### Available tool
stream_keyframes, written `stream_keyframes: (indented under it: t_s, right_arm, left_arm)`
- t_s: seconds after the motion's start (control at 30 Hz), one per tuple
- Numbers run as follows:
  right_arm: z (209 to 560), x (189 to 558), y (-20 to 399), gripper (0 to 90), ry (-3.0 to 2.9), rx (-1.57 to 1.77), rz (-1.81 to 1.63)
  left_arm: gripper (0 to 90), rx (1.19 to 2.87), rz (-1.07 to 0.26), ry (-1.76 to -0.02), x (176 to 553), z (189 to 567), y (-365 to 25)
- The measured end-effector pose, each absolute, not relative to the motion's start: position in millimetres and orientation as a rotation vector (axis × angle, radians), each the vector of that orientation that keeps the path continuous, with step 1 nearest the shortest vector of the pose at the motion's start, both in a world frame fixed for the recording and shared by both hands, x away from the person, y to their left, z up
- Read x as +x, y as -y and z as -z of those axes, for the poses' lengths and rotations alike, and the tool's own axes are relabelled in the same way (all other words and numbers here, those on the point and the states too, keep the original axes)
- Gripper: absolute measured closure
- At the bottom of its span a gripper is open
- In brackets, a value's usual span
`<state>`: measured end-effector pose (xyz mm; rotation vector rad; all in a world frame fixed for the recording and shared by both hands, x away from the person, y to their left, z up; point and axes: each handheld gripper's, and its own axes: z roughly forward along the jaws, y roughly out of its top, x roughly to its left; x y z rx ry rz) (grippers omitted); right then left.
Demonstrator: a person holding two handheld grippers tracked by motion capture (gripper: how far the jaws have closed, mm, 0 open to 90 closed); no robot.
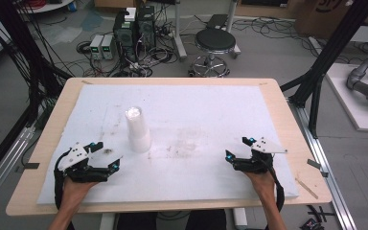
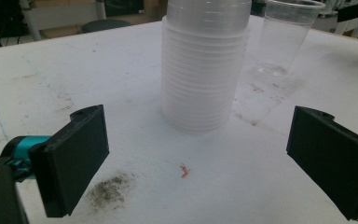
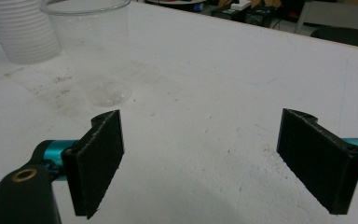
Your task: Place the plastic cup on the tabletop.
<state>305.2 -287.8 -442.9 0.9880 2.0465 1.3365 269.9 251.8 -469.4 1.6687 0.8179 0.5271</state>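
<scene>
Translucent plastic cup stack (image 2: 204,65) stands upright on the white foam pad (image 1: 211,100), dead ahead of the left gripper (image 2: 196,161), which is nearer; a single clear cup (image 3: 93,51) stands just beside the stack. Left gripper and right gripper (image 3: 200,158) both gape wide, holding nothing. Stack top is cropped in both gripper views; the clear cup is barely discernible from above.

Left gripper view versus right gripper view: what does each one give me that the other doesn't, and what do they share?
Left gripper view alone: the base of the stack of white cups on the pad, a small orange scrap and a dark smudge in front of it, between the left gripper's wide-open jaws.
Right gripper view alone: the single clear cup seen close, standing upright ahead of the right gripper's open jaws, and a long bare stretch of the white pad.
Both: stack, clear cup beside it, stained pad.
</scene>
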Motion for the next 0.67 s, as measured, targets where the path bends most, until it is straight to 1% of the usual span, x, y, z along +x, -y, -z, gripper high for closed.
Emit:
stream_keyframes:
  t_s: [0.33, 0.67]
  right_arm:
    - [451.8, 306.2, 289.0, 14.7, -2.028, 1.02, -1.343]
    - [452.3, 305.1, 288.5, 14.7, -2.03, 0.996, -1.341]
  left_arm:
    - [5.4, 1.641, -0.527, -0.816, 268.6, 470.0, -254.3]
    - [5.4, 1.626, -0.524, -0.814, 267.7, 470.3, -255.9]
